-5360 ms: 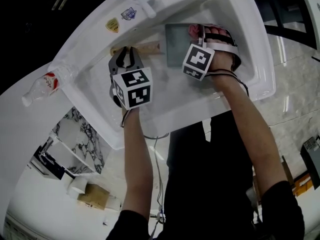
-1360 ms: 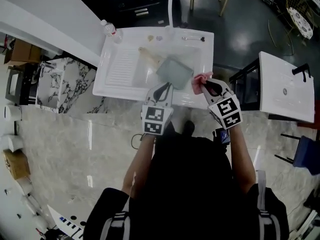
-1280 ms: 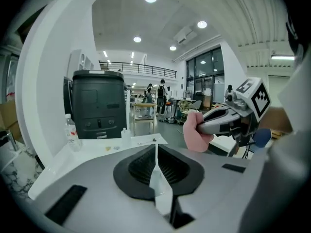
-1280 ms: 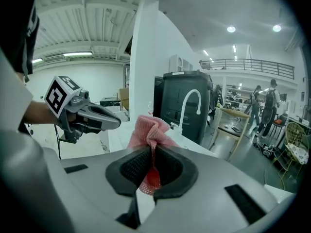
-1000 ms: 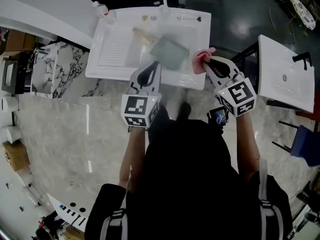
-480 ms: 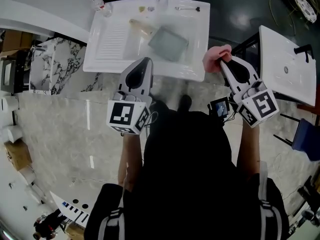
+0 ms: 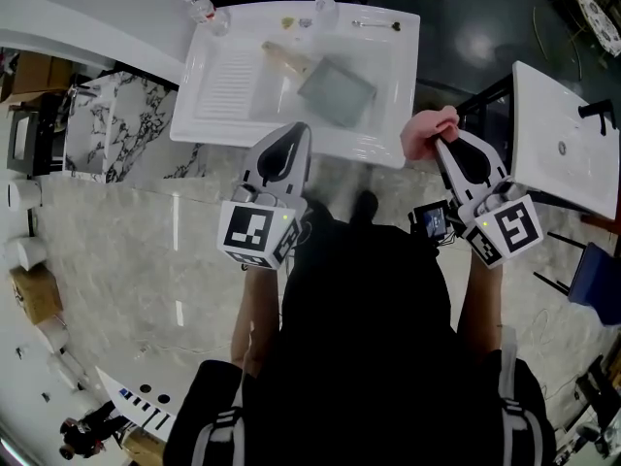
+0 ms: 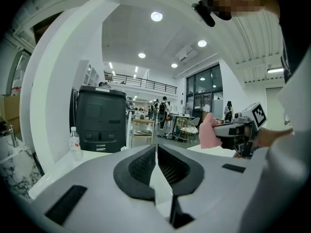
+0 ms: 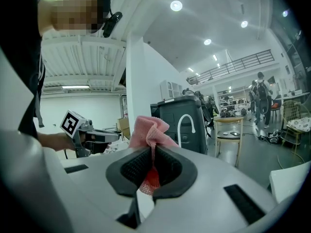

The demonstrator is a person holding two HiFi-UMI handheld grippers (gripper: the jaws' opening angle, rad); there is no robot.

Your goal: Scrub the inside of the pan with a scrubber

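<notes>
Right gripper (image 9: 152,155) jaws pinch the pink scrubber (image 9: 148,129), mesh bunched above the tips. Left gripper (image 8: 156,152) jaws pressed together, nothing between them. Both sit on the person's side of the sink (image 7: 225,87): left at its front rim, right just past its front right corner. Pan (image 7: 337,92) lies in the sink basin, wooden handle (image 7: 284,58) toward the sink's back left, well apart from both grippers. Bottle (image 7: 201,8) at the sink's back left corner.

Probably an open lab hall: a freestanding sink (image 7: 229,85) on polished floor (image 7: 146,250), mezzanine railing (image 8: 141,83), ceiling lights (image 8: 156,16).
</notes>
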